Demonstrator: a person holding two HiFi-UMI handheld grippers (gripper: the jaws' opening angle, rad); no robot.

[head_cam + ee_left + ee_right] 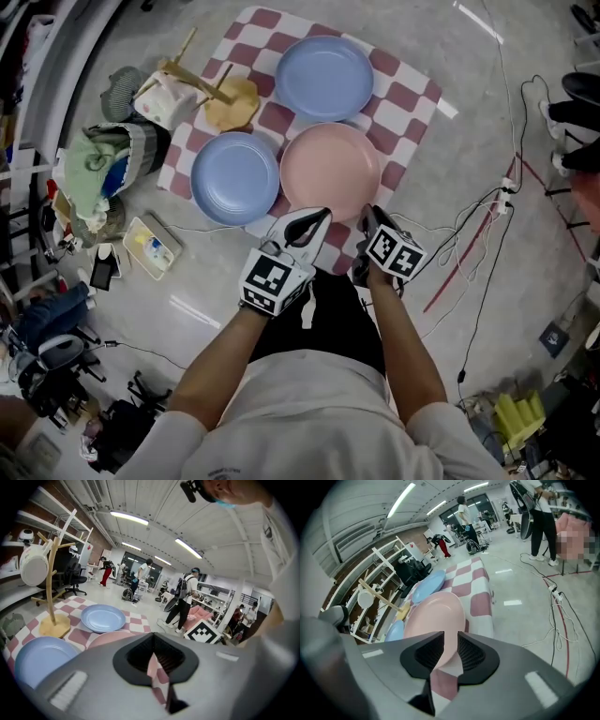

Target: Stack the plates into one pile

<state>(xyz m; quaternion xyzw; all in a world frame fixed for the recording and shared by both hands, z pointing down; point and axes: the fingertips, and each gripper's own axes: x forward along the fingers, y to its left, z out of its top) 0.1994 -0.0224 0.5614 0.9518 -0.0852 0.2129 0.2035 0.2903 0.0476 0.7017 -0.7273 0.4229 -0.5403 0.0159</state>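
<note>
We see a checked cloth [412,103] spread on the floor as the work area, and on it three plates lie flat and apart, none on another, so by our reckoning the pile is not begun. The pink plate [330,172] lies nearest us. One blue plate [234,178] sits just beside it on our left, their rims nearly meeting, and the other blue plate [323,77] lies beyond it at the far side of the cloth. A wooden stand [51,597] rises at the cloth's left corner, clear of the plates. Both tools hang low over the near rim of the pink plate, which suggests to us that it is the first to be lifted. The right gripper [373,223] has its jaws slightly parted with that plate's rim lined up in the gap, not yet clamped on it as far as we can judge. The left gripper [309,228] is clenched on nothing, with only a sliver of cloth showing past its pads. As for containers, all three plates are bare. A white mug [33,565] hangs from the stand, its inside hidden from us. A small tray [150,246] off the cloth holds yellow and blue bits we cannot identify.
</note>
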